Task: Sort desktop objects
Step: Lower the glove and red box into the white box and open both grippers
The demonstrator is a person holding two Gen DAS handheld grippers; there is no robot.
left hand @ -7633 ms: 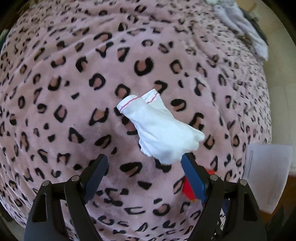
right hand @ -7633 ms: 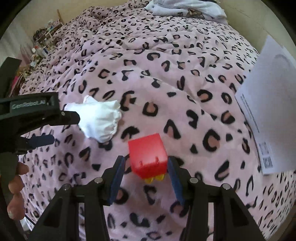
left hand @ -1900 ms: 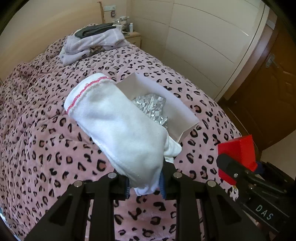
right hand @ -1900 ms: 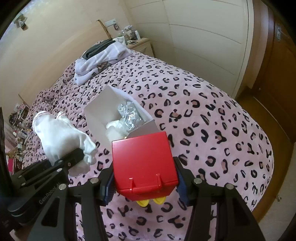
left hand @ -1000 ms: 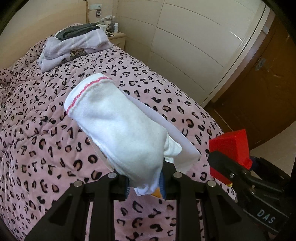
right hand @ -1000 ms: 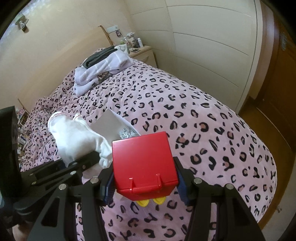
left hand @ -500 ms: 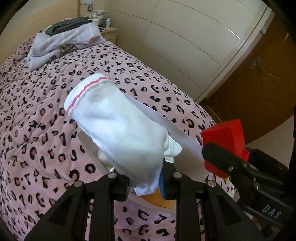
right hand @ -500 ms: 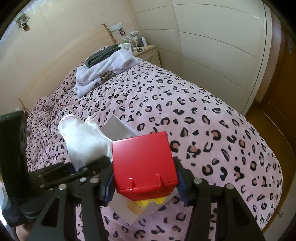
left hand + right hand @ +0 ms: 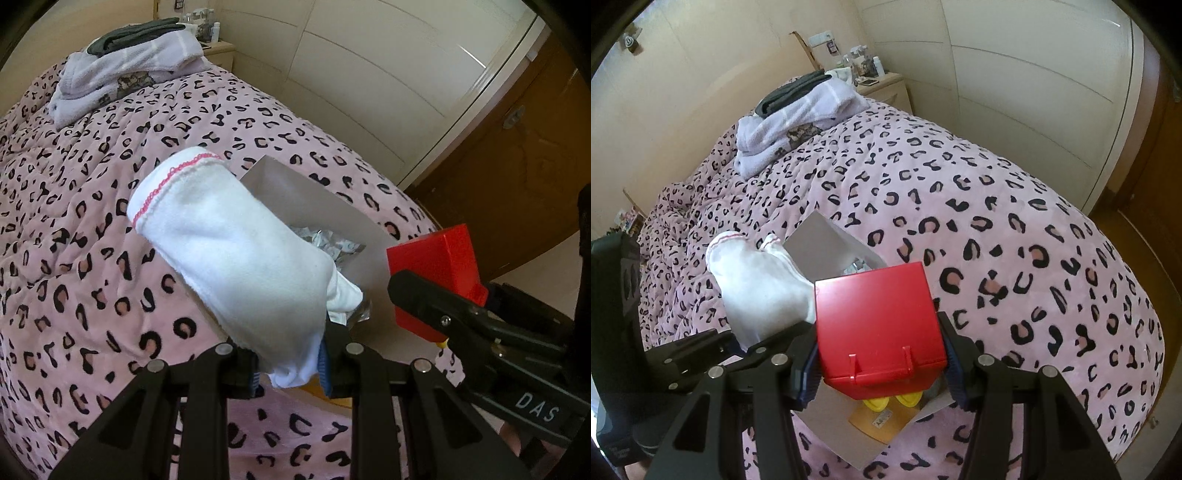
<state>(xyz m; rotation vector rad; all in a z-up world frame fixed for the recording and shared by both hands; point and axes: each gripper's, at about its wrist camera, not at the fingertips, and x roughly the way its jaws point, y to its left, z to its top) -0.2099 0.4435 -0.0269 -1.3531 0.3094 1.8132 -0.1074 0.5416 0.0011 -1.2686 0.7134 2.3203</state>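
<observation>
My left gripper (image 9: 291,373) is shut on a white cloth with a pink stitched hem (image 9: 236,254), held in the air over an open white cardboard box (image 9: 325,206) on the bed. Crumpled silver foil (image 9: 332,245) lies inside the box. My right gripper (image 9: 881,363) is shut on a red plastic box with yellow feet (image 9: 877,325), also above the cardboard box (image 9: 827,243). In the left wrist view the red box (image 9: 439,273) hangs at the right, beside the cloth. The cloth (image 9: 757,284) shows left of the red box in the right wrist view.
A pink leopard-print blanket (image 9: 997,206) covers the bed. Folded lilac towels with dark clothes on top (image 9: 798,114) lie near the headboard. A cluttered bedside table (image 9: 875,83) stands beyond. White wardrobe doors (image 9: 369,74) and a wooden door (image 9: 517,177) lie to the right.
Both grippers have come lower and closer over the cardboard box, each still holding its object. The foil inside the box has come back into sight behind the cloth.
</observation>
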